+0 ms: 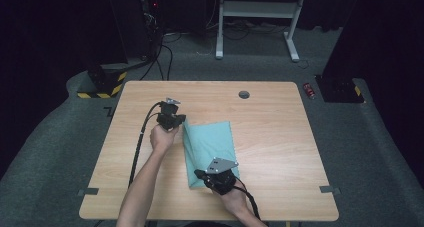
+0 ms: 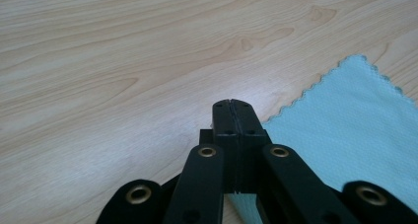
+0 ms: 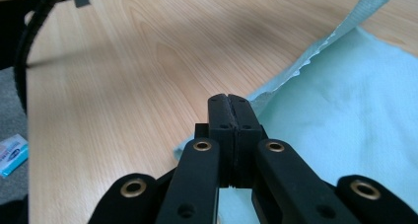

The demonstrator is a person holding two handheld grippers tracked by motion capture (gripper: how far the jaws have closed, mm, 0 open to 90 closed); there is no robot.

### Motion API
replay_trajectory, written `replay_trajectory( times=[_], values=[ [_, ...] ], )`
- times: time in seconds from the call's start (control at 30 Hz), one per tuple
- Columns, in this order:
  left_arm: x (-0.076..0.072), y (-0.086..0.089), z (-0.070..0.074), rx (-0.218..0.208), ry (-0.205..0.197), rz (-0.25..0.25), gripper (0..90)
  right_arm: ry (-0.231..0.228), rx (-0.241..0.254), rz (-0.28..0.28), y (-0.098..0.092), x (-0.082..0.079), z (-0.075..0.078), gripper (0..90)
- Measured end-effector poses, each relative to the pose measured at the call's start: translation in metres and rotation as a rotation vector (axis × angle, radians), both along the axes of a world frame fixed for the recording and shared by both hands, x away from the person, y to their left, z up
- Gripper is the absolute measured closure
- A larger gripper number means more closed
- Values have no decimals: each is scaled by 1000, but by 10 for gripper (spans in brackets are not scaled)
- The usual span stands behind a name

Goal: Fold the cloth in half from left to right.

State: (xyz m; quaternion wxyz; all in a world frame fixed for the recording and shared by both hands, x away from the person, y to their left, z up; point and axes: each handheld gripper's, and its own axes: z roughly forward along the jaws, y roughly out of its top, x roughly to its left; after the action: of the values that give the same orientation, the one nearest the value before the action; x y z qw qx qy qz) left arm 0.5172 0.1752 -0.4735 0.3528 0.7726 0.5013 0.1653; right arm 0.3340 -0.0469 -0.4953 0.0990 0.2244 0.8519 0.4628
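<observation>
**A:** quick q, what's going on w/ the cloth (image 1: 212, 147)? looks mid-fold to me.

**B:** yeah prob. It's teal, lying on the table (image 1: 280, 137) just below center, long side running 12 to 6. Left edge is lifted off the wood, you can see it standing up in the right gripper view (image 3: 340, 31).

**A:** and the grippers?

**B:** left gripper (image 1: 181, 121) sits at the cloth's 11 o'clock corner, right gripper (image 1: 201, 175) at the 7 o'clock corner. Both have jaws pressed tight together, no gap at the tips. In each gripper view the cloth runs in under the jaws, so I'd say each is pinching a corner of that left edge.

**A:** why both on the same side tho?

**B:** imo so the whole edge comes up straight and level, one corner per hand = no sag or twist. Then it can swing over toward 3 o'clock to meet the far edge.

**A:** risk?

**B:** thin fabric, could slip out if one hand gets ahead. Rest of the table's bare apart from a grommet (image 1: 244, 94) at 12, so nothing to snag.
</observation>
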Motion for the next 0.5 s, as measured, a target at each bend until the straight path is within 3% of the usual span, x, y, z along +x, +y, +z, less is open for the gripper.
replay_trajectory(
  times=[0.1,0.2,0.5],
  values=[
    [2,-12,-1,19,-12,-24,900,-9,-17,-8,-5,-1,-1,900],
    [3,-23,-1,10,-17,-36,900,-28,-39,-20,-9,-5,-3,900],
    [7,-37,-6,2,-12,-48,900,-11,-51,-60,-25,-4,-10,900]
  ],
)
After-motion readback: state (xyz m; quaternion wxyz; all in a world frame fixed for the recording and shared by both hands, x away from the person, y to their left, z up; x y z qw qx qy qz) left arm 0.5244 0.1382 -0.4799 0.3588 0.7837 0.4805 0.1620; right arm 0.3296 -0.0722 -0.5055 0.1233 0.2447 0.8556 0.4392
